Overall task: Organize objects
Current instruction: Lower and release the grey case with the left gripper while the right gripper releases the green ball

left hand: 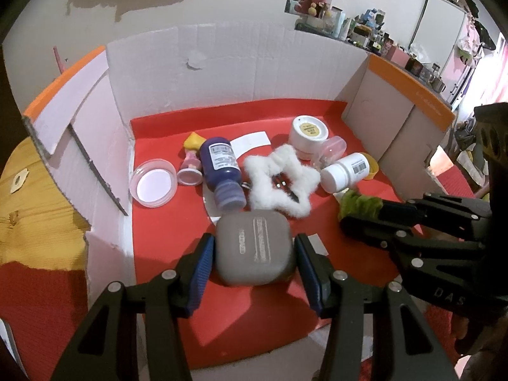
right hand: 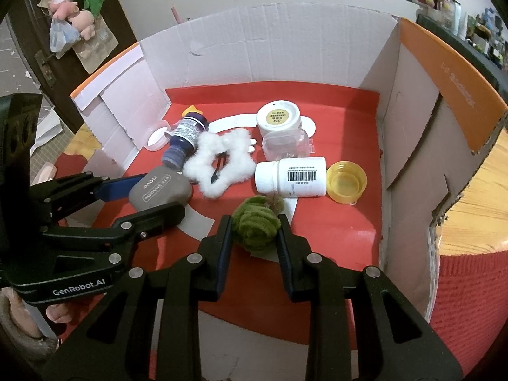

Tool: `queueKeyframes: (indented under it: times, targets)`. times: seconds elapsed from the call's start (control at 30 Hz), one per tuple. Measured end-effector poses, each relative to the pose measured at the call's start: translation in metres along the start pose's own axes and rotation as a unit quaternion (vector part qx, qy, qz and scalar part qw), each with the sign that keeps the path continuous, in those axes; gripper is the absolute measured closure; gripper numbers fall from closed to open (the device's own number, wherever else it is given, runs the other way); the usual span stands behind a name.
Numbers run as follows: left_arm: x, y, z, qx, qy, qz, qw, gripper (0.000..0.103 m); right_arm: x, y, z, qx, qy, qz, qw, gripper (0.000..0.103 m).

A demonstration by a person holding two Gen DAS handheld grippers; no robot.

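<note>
Grey case [left hand: 254, 249] sits on red liner [left hand: 270, 311] near front of cardboard box [left hand: 222, 57], w/ left claw [left hand: 254, 254] clamped on its two sides; blue pads touch both edges. Lettering on lid is blurred in left view, only partly readable in right view. Right claw [right hand: 255, 231] is clenched on green scrunchie [right hand: 255, 227], just right of case; scrunchie's lower part hidden btwn the fingers, and in left view only its top shows past the claw. White star scrunchie [left hand: 279, 184] lies mid-box, touching blue bottle [left hand: 222, 171], which lies on its side w/ cap toward camera. Small dark item inside the star's hole, too small to tell what. Pink figurine [left hand: 190, 165] & yellow piece behind bottle are mostly hidden. Clear lid [left hand: 153, 187] rests by left wall. White bottle [right hand: 290, 176] lies on its side, barcode up, w/ yellow cap [right hand: 346, 182] just beside it, open side up. White jar [right hand: 278, 117] stands at back; clear container [right hand: 285, 144] in front of it, contents hard to make out. Wooden worktop [left hand: 28, 197] shows outside box, partly cut off. Part of a hand shows at lower left of right view.
</note>
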State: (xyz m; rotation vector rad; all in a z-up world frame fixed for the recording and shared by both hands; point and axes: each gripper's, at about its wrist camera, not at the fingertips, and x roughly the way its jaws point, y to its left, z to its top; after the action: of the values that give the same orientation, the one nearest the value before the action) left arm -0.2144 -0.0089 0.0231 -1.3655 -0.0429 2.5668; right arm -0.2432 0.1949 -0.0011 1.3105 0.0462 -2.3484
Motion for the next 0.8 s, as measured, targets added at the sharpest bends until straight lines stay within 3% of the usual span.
queueKeyframes:
  times: [0.1, 0.37, 0.4, 0.43, 0.5, 0.8]
  targets:
    - [-0.003, -0.001, -0.001, 0.0, -0.007, 0.005, 1.0, 0.041, -0.001, 0.001, -0.001, 0.0, -0.001, 0.001, 1.0, 0.077]
    - [-0.011, -0.006, -0.003, 0.003, -0.019, 0.011, 0.9998, 0.039, -0.004, 0.003, -0.004, -0.001, -0.003, 0.001, 1.0, 0.074]
    - [-0.012, -0.006, -0.003, 0.004, -0.021, 0.012, 0.9997, 0.038, -0.005, 0.003, -0.005, -0.001, -0.003, 0.0, 1.0, 0.071]
    - [-0.014, -0.008, -0.004, 0.005, -0.023, 0.013, 0.9996, 0.037, -0.006, 0.003, -0.006, -0.002, -0.004, -0.002, 1.0, 0.059]
    - [-0.018, -0.009, -0.005, 0.009, -0.031, 0.022, 0.9992, 0.034, -0.009, 0.006, -0.007, -0.006, -0.008, -0.003, 1.0, 0.052]
    - [-0.035, 0.0, -0.011, 0.001, -0.051, 0.039, 0.998, 0.031, -0.012, 0.007, -0.009, -0.005, -0.013, -0.01, 1.0, 0.052]
